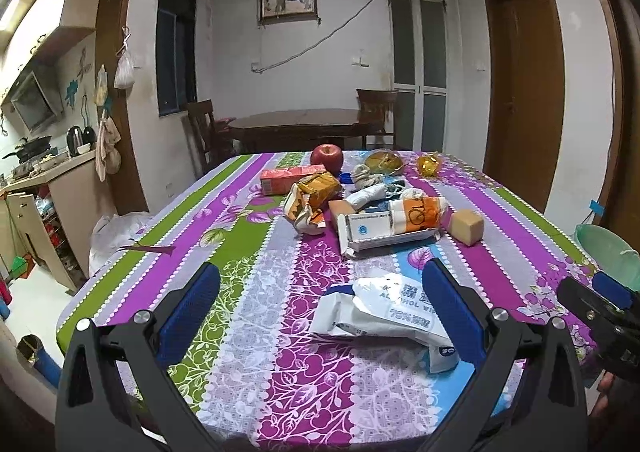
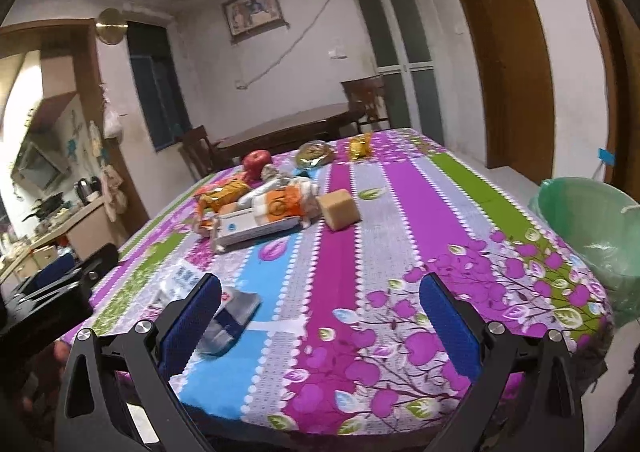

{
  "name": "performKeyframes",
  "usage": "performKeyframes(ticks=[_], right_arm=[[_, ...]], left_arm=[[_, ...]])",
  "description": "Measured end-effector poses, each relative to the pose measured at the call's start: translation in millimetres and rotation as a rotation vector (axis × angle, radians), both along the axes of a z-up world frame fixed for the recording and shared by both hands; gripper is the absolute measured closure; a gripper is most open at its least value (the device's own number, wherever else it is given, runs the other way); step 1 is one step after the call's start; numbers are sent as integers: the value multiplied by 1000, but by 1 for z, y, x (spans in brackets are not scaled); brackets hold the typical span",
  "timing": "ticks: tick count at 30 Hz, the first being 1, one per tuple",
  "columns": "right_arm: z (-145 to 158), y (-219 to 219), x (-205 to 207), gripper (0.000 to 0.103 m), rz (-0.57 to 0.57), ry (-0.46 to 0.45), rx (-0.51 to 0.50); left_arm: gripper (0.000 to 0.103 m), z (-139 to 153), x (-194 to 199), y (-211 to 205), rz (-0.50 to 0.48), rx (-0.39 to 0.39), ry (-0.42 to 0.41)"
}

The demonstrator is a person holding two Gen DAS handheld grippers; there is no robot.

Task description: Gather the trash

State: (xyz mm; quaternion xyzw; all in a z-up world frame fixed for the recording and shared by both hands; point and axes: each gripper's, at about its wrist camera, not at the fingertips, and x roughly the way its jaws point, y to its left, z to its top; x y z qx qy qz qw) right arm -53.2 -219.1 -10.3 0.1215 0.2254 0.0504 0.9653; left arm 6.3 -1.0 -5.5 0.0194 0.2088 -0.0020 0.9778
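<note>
Crumpled white plastic wipes packet (image 1: 384, 312) lies low-centre on the floral tabletop (image 1: 280, 352), between the left gripper (image 1: 320, 316)'s wide jaws. Right gripper (image 2: 320, 316) gapes too; green-lined bin (image 2: 592, 228) is cut off.

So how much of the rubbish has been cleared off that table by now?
Hardly any, it seems. The bin lined with a green bag beside the table shows nothing inside from here. Nothing is in hand: the left claw is open around the white alcohol-wipes packet, and the right claw is open and empty. The pile of wrappers and cartons mid-table remains.
</note>
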Motion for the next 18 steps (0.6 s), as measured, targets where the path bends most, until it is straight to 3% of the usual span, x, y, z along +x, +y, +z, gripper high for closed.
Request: performKeyframes(ticks=[3, 18], right_arm=[[0, 3, 1, 4, 59, -1, 14], [0, -1, -2, 4, -2, 6, -7]], left_arm=[[5, 0, 2, 1, 6, -3, 8], [5, -3, 4, 3, 19, 3, 26]])
